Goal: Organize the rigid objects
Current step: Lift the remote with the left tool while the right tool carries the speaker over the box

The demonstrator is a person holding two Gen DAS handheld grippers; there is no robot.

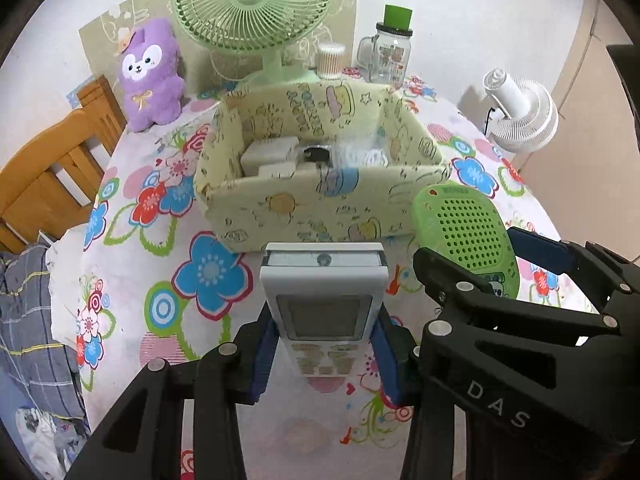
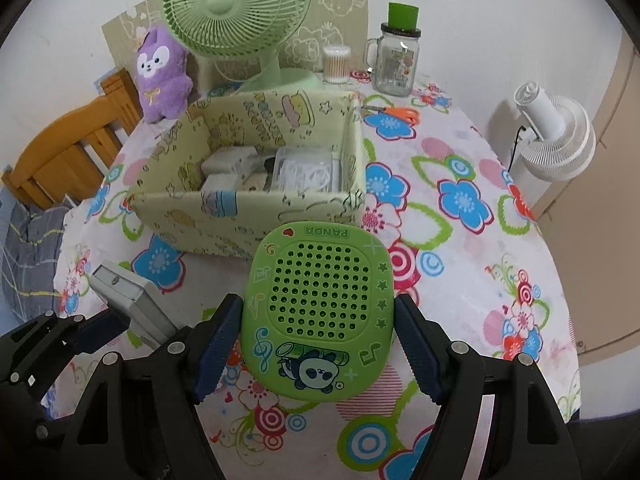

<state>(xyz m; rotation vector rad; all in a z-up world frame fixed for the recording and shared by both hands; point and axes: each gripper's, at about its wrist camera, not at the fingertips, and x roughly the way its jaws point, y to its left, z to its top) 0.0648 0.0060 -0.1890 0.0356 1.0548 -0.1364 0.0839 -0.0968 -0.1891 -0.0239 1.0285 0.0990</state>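
Observation:
My left gripper (image 1: pixel 324 340) is shut on a white remote control (image 1: pixel 324 284), whose display end points toward the box; its blue pads press on both long sides. Beside it, my right gripper (image 2: pixel 316 340) is shut on a green perforated panda case (image 2: pixel 320 304), gripped at its left and right edges. Both objects hang above the flowered tablecloth, just in front of a pale yellow fabric box (image 2: pixel 248 204) with cartoon prints. Inside the box lie white adapters (image 2: pixel 228 164) and a clear plastic case (image 2: pixel 304 172). The left wrist view shows the green case (image 1: pixel 464 228) at right.
Behind the box stand a green desk fan (image 1: pixel 256 12), a purple plush (image 1: pixel 150 76), a cotton swab tub (image 1: pixel 330 60) and a glass jar mug (image 1: pixel 390 52). Orange scissors (image 2: pixel 400 114) lie right of the box. A white fan (image 2: pixel 556 140) and a wooden chair (image 2: pixel 68 152) flank the table.

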